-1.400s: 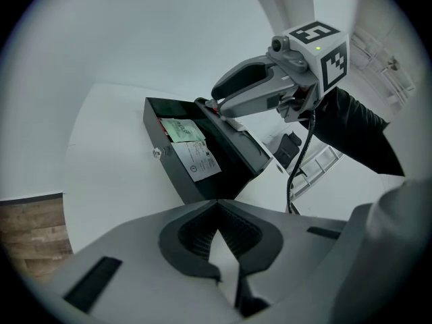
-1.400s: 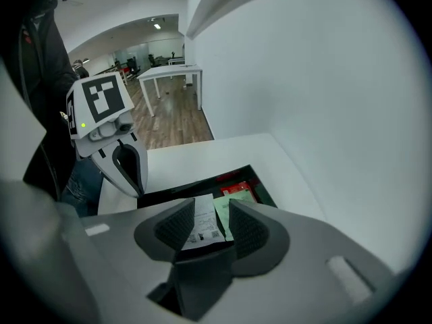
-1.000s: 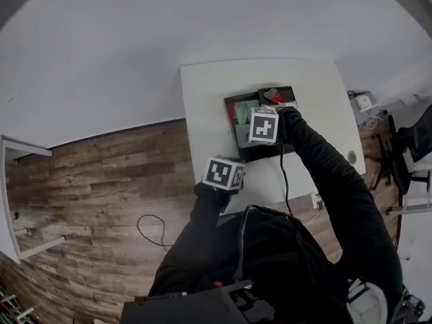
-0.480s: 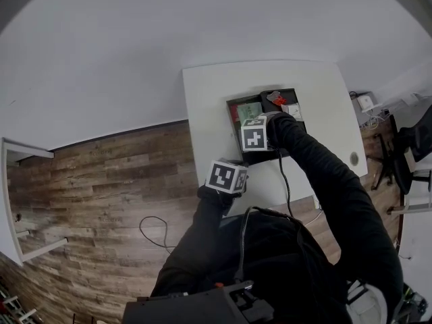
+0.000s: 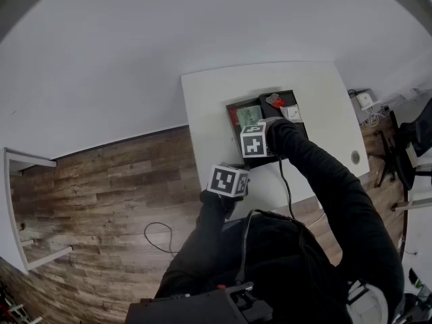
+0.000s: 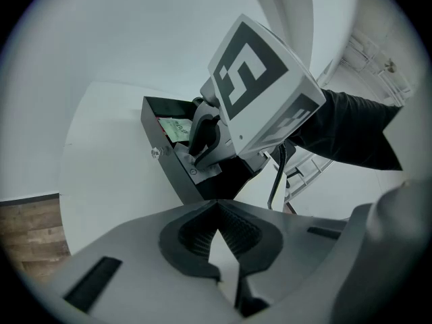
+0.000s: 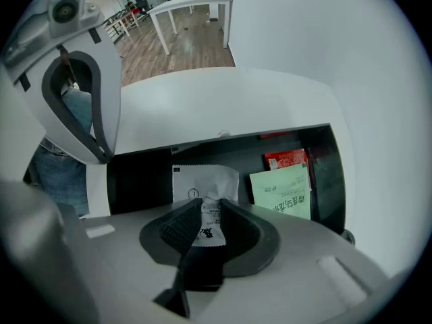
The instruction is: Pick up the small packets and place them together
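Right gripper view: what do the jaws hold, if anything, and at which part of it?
The right gripper, whose jaws have just been closing, pinches the white packet across its middle, where the paper crumples, inside the black tray.

One table (image 7: 223, 100), one black box (image 7: 135, 181), at least three packets: white packet (image 7: 202, 181), green packet (image 7: 283, 193), red packet (image 7: 287, 160).

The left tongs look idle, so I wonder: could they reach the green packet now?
Probably not easily: the right tongs, just closing on the white packet, stand between the left tongs and the green packet.
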A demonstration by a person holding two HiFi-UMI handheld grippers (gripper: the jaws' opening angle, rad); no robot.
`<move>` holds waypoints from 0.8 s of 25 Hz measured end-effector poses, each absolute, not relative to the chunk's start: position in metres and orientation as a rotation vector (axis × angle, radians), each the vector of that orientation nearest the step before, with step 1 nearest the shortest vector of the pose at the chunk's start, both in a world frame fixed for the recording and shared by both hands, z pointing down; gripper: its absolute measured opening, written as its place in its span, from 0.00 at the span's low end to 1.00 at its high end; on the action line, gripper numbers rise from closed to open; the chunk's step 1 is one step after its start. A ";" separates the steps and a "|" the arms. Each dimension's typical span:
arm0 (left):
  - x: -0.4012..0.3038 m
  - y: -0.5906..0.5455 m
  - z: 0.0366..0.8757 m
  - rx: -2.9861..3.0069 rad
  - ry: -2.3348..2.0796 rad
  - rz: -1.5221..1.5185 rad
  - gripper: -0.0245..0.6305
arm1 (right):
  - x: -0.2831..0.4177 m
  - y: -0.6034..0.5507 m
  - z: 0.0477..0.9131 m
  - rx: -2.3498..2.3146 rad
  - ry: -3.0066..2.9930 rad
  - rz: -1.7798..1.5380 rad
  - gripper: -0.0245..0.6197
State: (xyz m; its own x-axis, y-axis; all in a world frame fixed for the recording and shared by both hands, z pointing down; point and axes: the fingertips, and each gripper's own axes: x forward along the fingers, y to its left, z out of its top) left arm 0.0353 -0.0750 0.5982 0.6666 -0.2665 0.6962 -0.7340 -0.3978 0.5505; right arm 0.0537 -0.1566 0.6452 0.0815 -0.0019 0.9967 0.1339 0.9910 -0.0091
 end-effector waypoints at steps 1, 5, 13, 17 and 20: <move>0.035 -0.075 0.598 1.964 -0.777 0.644 0.04 | 0.053 -0.155 0.644 -0.105 -1.500 -0.092 0.17; 0.035 -0.074 0.598 1.966 -0.774 0.643 0.04 | 0.052 -0.156 0.630 -0.064 -1.565 -0.072 0.15; 0.034 -0.075 0.597 1.969 -0.772 0.644 0.04 | 0.063 -0.193 0.544 0.181 -1.758 -0.101 0.15; 0.035 -0.075 0.597 1.968 -0.775 0.649 0.04 | 0.104 -0.205 0.511 0.319 -1.768 -0.098 0.15; 0.035 -0.075 0.598 1.968 -0.775 0.655 0.04 | 0.142 -0.204 0.506 0.394 -1.754 -0.036 0.15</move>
State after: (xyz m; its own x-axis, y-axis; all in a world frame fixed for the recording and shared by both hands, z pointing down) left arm 0.0353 -0.0747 0.5975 0.6637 -0.2611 0.7010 -0.7347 -0.4036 0.5453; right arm 0.1423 -0.2044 0.5063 -0.1668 -0.2812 0.9450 -0.2427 0.9407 0.2371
